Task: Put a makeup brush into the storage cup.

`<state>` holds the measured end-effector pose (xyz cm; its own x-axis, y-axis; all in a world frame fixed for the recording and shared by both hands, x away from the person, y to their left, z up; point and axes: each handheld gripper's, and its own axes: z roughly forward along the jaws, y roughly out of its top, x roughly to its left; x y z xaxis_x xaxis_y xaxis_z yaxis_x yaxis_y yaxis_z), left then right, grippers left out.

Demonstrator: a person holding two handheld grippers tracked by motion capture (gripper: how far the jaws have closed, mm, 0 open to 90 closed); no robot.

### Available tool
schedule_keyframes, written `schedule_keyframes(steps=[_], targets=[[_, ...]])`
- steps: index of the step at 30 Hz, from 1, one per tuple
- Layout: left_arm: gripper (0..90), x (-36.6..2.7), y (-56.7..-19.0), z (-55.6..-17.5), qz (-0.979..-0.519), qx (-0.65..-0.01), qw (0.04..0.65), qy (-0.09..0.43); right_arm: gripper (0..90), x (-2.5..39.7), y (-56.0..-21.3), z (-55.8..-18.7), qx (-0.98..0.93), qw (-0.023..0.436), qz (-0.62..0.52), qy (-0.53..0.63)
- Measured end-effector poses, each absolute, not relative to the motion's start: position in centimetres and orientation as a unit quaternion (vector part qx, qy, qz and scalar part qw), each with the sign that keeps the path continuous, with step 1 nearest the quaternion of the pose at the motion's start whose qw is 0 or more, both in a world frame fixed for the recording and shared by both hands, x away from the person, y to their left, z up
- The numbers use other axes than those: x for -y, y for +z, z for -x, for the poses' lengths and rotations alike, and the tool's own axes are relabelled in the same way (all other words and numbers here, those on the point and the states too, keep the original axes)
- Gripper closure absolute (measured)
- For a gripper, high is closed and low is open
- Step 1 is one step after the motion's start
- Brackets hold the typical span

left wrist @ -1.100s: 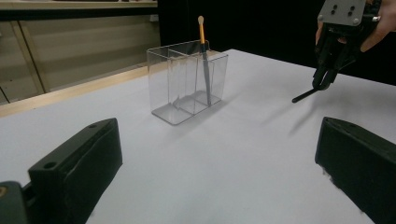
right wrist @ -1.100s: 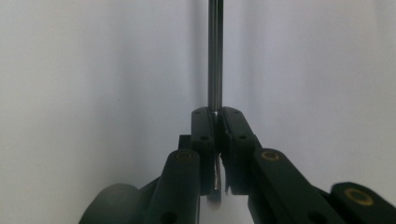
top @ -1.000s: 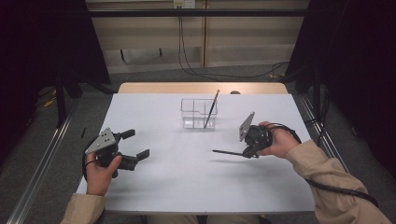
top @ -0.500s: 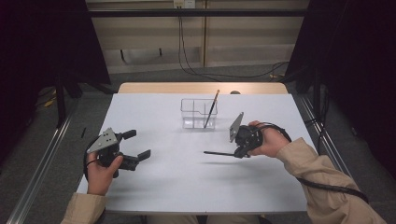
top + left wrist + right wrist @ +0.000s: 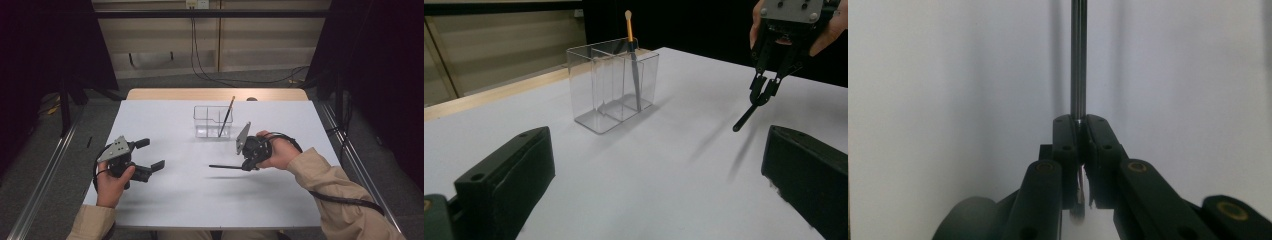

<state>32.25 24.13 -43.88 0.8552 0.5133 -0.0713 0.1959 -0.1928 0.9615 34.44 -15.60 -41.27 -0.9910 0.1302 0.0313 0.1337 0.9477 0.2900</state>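
Between right claw (image 5: 243,165) jaws: one dark pen (image 5: 225,167).

No legible text or markings.

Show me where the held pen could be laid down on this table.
Bare tabletop between left gripper and right gripper holding the dark pen. Also left of clear organizer. Crowded only at the organizer.
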Motion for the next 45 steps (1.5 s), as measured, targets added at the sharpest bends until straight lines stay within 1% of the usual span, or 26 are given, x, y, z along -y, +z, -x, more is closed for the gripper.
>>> schedule_keyframes(steps=[10,22,34,45], targets=[[0.6,-23.4,-43.7,-32.8,-0.762,-0.227,0.593,0.124,84.3,14.7,-41.2,-34.4,0.987,0.008,0.061,-0.152],[0.5,-21.8,-43.3,-33.3,-0.770,-0.211,0.591,0.111,84.2,14.5,-41.0,-34.5,0.987,0.007,0.059,-0.150],[0.5,-19.2,-42.8,-34.0,-0.773,-0.187,0.598,0.095,84.3,14.5,-40.9,-34.6,0.987,0.006,0.058,-0.152],[0.3,-16.9,-42.7,-34.3,-0.789,-0.164,0.588,0.076,84.3,14.3,-40.8,-34.5,0.987,0.004,0.055,-0.152]])
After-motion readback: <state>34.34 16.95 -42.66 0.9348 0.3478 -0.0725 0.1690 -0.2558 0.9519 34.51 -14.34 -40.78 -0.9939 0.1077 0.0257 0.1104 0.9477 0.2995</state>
